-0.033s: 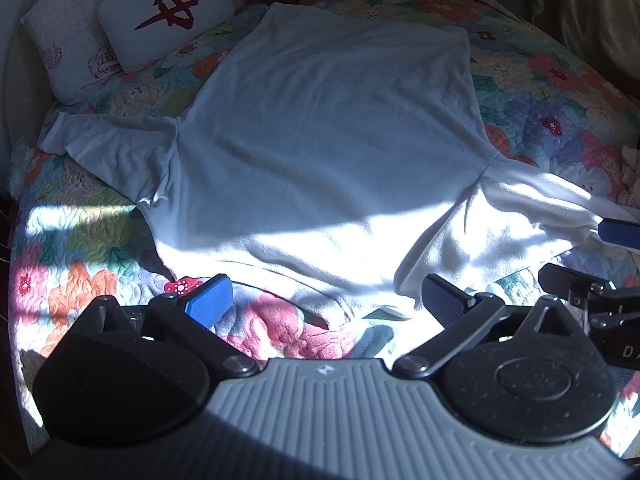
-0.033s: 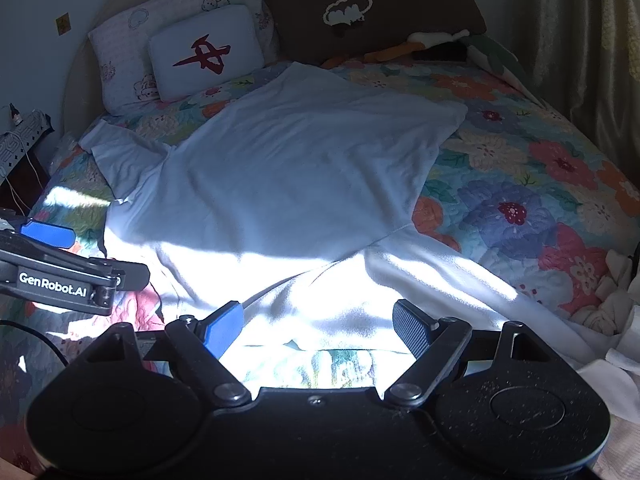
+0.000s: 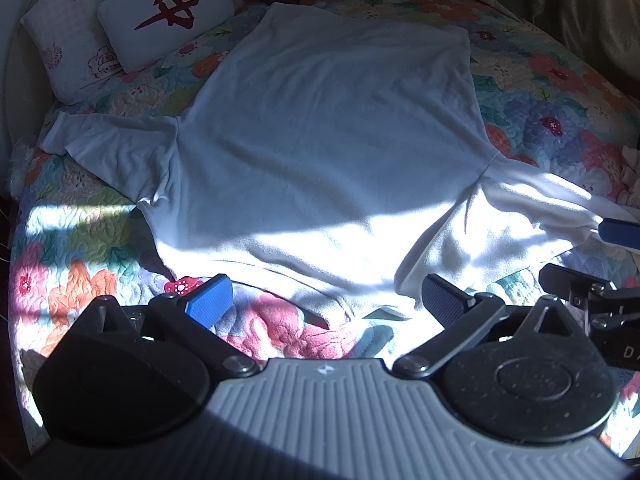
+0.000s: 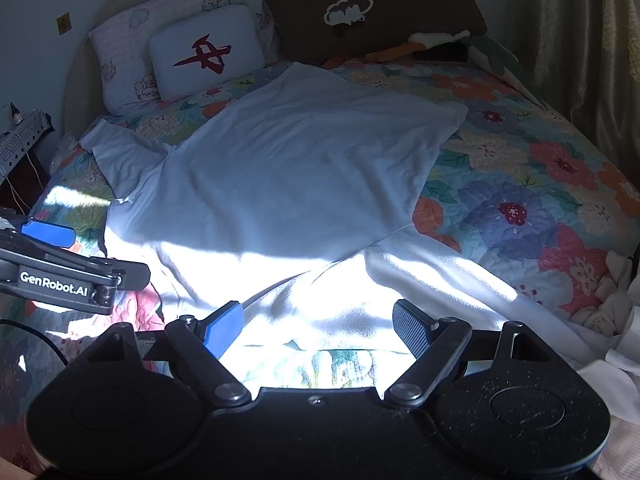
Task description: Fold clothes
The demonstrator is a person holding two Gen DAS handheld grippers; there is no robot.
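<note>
Bed: our flower-patterned quilted bed (image 3: 560, 92) leaves open room right of the shirt.
Shirt: our pale blue cotton T-shirt (image 3: 328, 136) lies spread flat, collar nearest us.
Left tool (image 3: 326, 304): released, empty.
Right tool (image 4: 318, 322): released, empty.
Risk: we judge a shallow pinch would bunch the sleeves.

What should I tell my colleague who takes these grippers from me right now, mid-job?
Left gripper: open, empty, near the shirt's collar edge.
Right gripper: open, empty, over the near sleeve.
White T-shirt: spread flat on the floral quilt, hem toward the pillows, both sleeves out.
Done: shirt laid out.
Left: every fold; nothing is gripped yet. Probably start with a sleeve.
</note>
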